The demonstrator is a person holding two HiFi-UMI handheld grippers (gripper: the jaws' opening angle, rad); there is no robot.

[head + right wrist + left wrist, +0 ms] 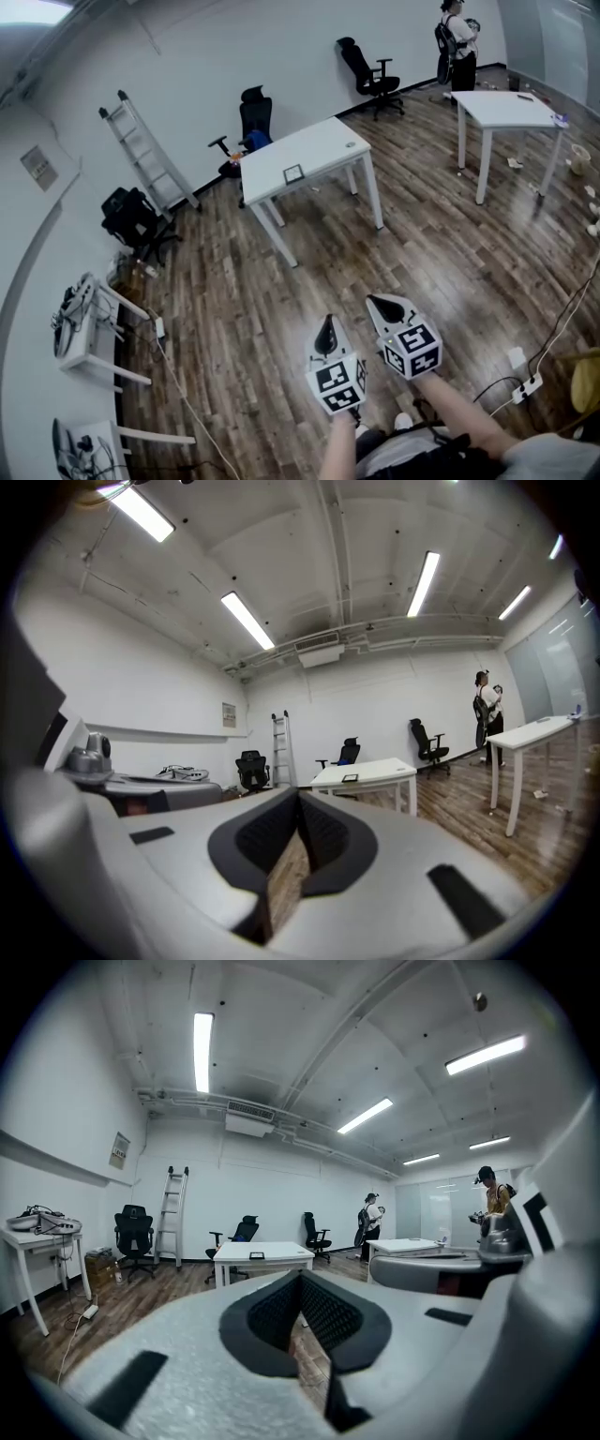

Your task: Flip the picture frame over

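Observation:
A small dark picture frame (pixel 293 173) lies flat on a white table (pixel 319 145) across the room, far ahead of both grippers. It also shows as a small dark shape on that table, the frame (pixel 256 1255) in the left gripper view and the frame (pixel 350 778) in the right gripper view. My left gripper (pixel 326 330) is shut with nothing between its jaws, held low over the wood floor. My right gripper (pixel 386 307) sits beside it, also shut and empty. Both point toward the table.
A ladder (pixel 145 155) leans on the back wall, with black office chairs (pixel 255 117) behind the table. A second white table (pixel 506 111) stands at the right, a person (pixel 457 52) beyond it. White desks with gear (pixel 80 309) line the left wall. Cables and a power strip (pixel 523 386) lie on the floor.

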